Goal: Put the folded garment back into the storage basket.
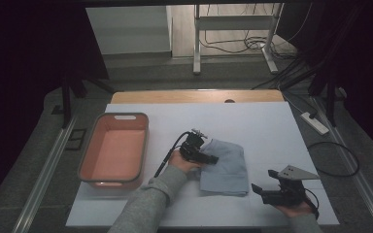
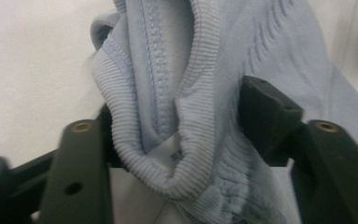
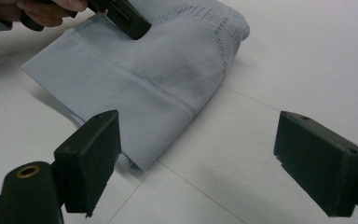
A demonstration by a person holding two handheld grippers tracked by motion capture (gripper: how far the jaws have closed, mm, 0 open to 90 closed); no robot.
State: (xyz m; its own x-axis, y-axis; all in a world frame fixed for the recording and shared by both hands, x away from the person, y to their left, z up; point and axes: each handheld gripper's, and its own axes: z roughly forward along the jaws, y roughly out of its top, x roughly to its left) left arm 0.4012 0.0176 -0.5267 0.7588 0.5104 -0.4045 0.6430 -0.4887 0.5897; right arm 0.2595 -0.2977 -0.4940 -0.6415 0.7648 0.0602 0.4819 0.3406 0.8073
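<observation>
Orange tub point(image 1: 96, 152) sat at table's left side, on white sheet point(image 1: 267, 126). Left gripper point(image 1: 209, 158) just right of tub, jaws closed on ribbed edge of light-blue knit garment point(image 1: 225, 167); bunched fabric rose between jaws in left gripper view point(image 2: 186, 135). Garment lay folded at table centre. Right gripper point(image 1: 264, 190) at near right, jaws wide apart, holding nothing, just clear of garment's near corner point(image 3: 144, 93).
</observation>
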